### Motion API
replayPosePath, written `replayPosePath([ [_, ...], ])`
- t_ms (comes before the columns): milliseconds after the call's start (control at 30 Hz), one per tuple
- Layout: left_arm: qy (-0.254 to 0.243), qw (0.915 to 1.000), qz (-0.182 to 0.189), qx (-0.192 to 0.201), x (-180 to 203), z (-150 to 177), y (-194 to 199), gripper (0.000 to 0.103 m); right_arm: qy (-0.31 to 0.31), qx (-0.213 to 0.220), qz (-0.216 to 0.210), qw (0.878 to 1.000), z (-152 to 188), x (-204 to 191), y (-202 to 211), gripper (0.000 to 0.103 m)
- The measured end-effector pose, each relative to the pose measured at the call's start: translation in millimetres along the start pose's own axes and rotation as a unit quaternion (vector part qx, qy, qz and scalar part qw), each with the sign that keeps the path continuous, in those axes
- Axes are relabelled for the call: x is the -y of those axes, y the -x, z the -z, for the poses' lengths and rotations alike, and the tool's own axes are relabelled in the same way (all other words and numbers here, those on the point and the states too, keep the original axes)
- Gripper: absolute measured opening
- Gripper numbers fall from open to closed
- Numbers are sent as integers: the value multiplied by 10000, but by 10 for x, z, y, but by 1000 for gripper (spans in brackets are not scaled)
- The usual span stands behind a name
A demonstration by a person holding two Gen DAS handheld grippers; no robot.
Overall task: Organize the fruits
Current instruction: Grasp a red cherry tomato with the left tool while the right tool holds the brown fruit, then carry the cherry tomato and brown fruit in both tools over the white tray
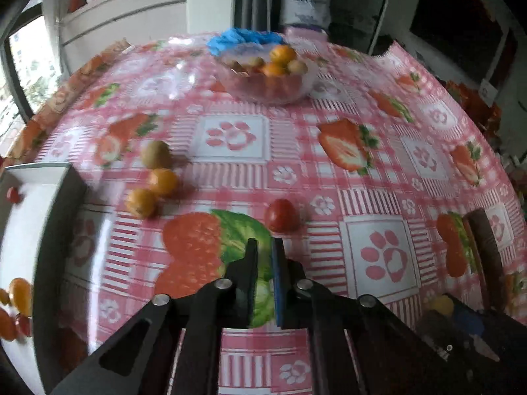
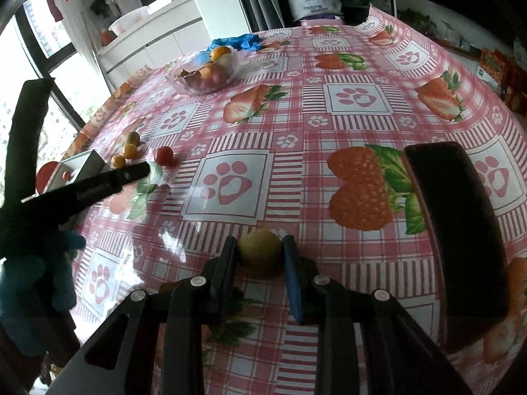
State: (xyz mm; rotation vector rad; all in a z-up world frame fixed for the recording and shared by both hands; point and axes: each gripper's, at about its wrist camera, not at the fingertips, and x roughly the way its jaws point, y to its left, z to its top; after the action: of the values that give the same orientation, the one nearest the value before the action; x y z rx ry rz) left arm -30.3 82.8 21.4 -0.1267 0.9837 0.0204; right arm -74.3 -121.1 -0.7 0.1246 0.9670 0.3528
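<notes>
My left gripper (image 1: pixel 265 242) is shut with nothing between its fingers, low over the strawberry-print tablecloth. A red cherry tomato (image 1: pixel 280 215) lies just beyond its tips, apart from them. Further left lie a greenish-brown fruit (image 1: pixel 155 154) and two small orange fruits (image 1: pixel 163 181). My right gripper (image 2: pixel 260 241) is shut on a small round yellow-green fruit (image 2: pixel 260 255), held above the cloth. A clear bowl (image 1: pixel 298 93) at the far side holds orange, red and tan fruits. In the right wrist view the bowl (image 2: pixel 179 85) is at the upper left and the tomato (image 2: pixel 164 155) at the left.
A white box (image 1: pixel 29 197) with small red and orange fruits stands at the left edge. A dark brown tray (image 2: pixel 461 230) lies right of my right gripper. A blue cloth (image 1: pixel 242 38) sits behind the bowl. A blue-gloved hand (image 2: pixel 33 279) holds the left tool.
</notes>
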Motion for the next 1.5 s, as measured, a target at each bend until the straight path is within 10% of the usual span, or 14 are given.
replayPosePath([
  [67,-110,9998,-89,166,3,-37,48,17,7,-4,8,10000,3,-11,1,30],
  [167,-168,9989,-187,405,48,-97,94,87,16,-9,7,10000,5,-11,2,30],
  [200,-146,9969,-219,745,74,-98,157,87,23,-15,9,10000,3,-12,0,30],
  [467,-149,9983,-357,430,83,-307,-159,83,42,-54,38,10000,-3,-25,-11,30],
  [667,-230,9993,-282,120,120,-288,-312,21,130,-30,100,9999,-8,-35,-12,30],
  [1500,478,9987,-179,74,-681,773,441,21,676,-37,621,9958,28,-223,-38,31],
])
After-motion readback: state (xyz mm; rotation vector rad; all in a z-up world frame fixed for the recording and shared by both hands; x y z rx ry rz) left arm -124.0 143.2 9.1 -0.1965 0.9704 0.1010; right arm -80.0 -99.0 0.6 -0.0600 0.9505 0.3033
